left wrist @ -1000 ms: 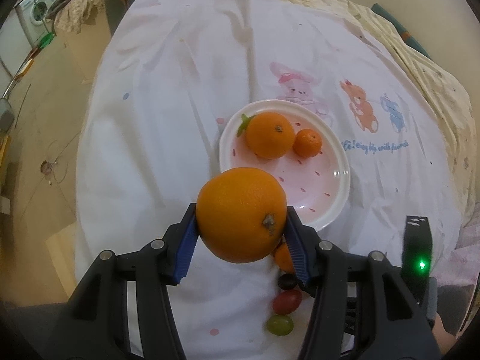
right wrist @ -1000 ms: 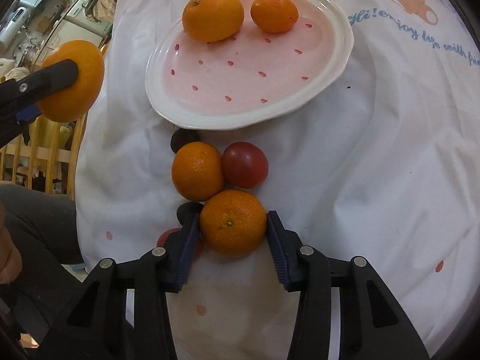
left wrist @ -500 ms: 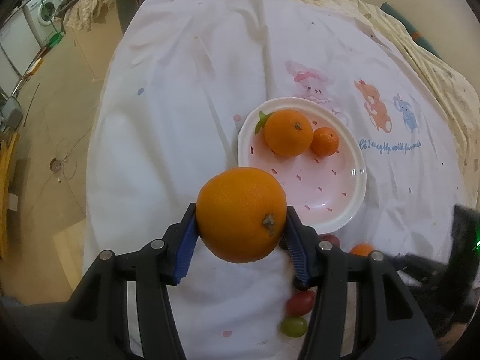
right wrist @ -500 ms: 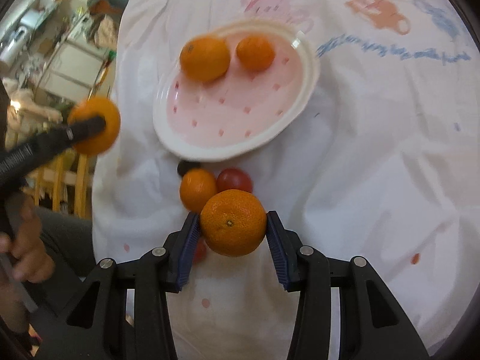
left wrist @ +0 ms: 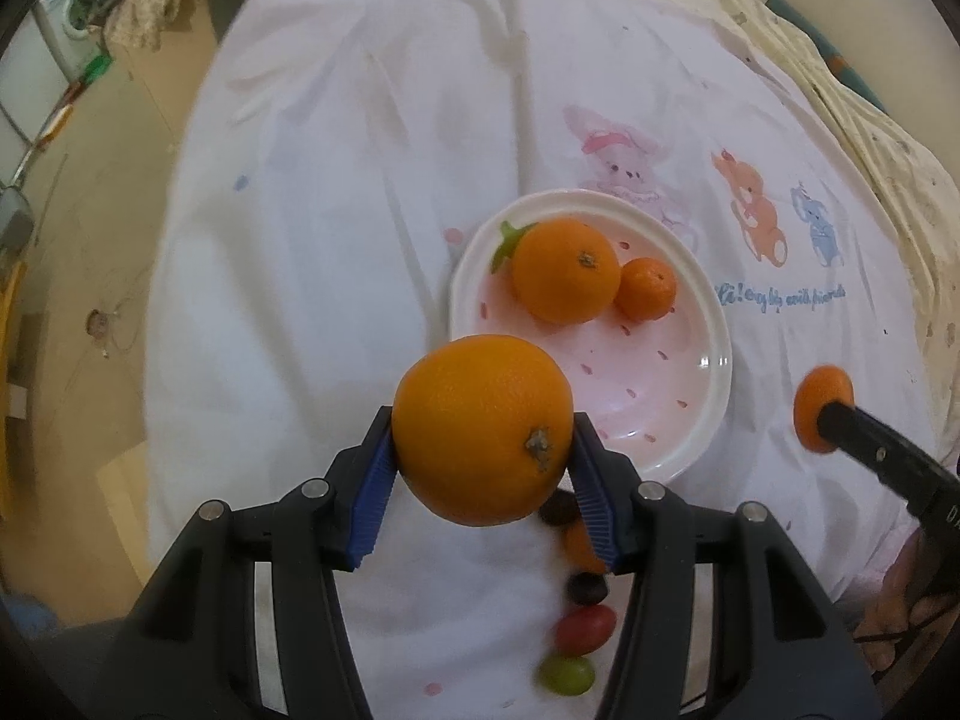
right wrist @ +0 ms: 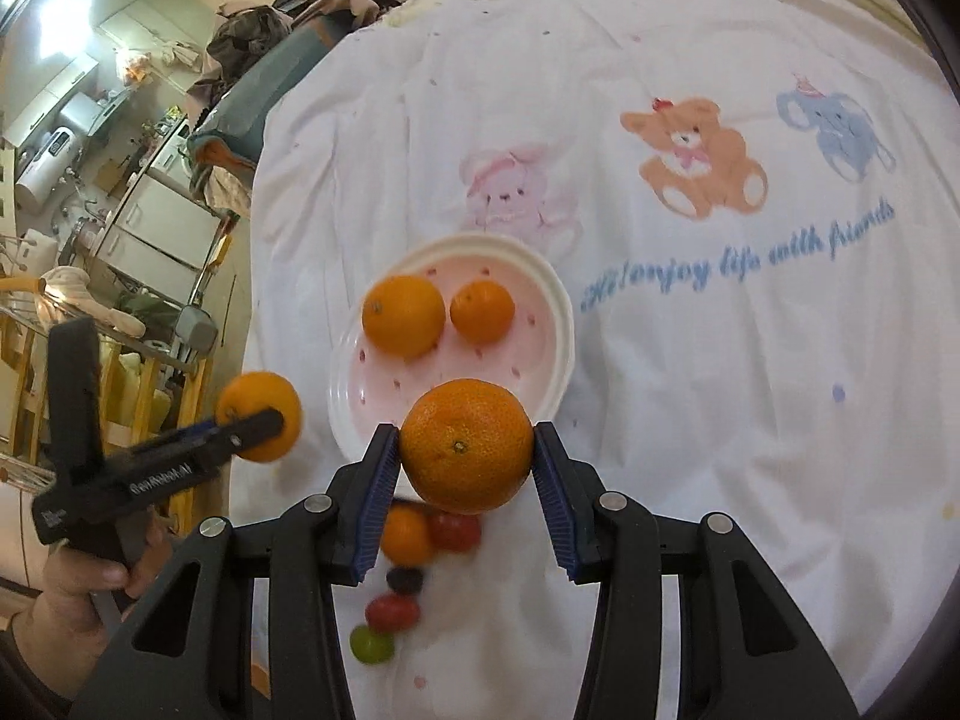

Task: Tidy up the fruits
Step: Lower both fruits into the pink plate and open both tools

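Note:
My left gripper is shut on a large orange, held in the air just left of the pink plate. My right gripper is shut on a smaller orange, lifted above the near rim of the plate. On the plate lie a big orange and a small mandarin. On the cloth near me remain an orange, a red tomato, a dark grape, a red grape and a green grape.
A white cloth printed with cartoon animals covers the table. The table's left edge drops to the floor. A person's hand holds the left gripper's handle. Kitchen furniture stands at the far left.
My right gripper has lifted its orange off the cloth and away from the fruit cluster, up over the plate's near rim. The left gripper with its orange has barely moved.

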The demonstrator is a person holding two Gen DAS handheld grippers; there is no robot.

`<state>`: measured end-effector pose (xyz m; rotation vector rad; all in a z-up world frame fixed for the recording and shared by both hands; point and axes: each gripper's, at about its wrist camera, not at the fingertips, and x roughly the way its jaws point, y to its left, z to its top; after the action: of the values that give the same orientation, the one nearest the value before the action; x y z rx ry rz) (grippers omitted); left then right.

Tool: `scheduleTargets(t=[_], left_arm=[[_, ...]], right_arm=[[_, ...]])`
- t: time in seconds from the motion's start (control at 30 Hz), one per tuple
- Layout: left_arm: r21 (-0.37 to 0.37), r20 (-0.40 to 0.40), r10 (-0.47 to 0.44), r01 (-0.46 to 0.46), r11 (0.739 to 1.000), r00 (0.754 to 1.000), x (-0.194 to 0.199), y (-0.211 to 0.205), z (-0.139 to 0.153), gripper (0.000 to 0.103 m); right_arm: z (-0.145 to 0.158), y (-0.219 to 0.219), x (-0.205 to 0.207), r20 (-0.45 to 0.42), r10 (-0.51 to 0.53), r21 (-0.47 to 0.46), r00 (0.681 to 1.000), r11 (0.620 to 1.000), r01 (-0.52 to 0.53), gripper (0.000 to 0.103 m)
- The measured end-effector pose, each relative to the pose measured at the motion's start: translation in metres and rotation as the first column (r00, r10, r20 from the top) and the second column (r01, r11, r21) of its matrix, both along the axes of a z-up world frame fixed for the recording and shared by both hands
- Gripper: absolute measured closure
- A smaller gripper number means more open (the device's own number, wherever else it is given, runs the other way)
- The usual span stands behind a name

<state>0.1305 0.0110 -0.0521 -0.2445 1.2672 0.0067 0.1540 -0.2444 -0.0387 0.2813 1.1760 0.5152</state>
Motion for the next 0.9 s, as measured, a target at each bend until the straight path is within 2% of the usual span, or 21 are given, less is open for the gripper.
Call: scheduleTargets(t=[0.17, 0.33, 0.6, 0.9], left_arm=[[0.012, -0.029, -0.046, 0.046, 0.999, 0.999, 0.014, -0.016, -0.017, 0.052], [0.018, -0.057, -0.059, 0.060, 0.998, 0.997, 0.026, -0.024, -0.032, 0.052], [0.000, -0.065, -0.030, 0.030, 1.000, 0.997, 0.051, -0.021, -0.047, 0.052], [-0.026, -0.064, -0.011, 0.009, 1.000, 0.998, 0.060, -0.018, -0.052, 0.051]], right_arm=[[-0.006, 0.006, 0.023, 0.010, 0.030, -0.012, 1.000, 0.999, -0.030, 0.056], [-0.026, 0.013, 0.043, -0.027, 0.043, -0.011, 0.999, 0.999, -0.044, 0.056], [-0.043, 0.030, 0.055, -0.045, 0.085, -0.035, 0.995, 0.996, -0.087, 0.056], [-0.063, 0.038, 0.063, -0.082, 0.088, -0.066, 0.993, 0.993, -0.094, 0.056]])
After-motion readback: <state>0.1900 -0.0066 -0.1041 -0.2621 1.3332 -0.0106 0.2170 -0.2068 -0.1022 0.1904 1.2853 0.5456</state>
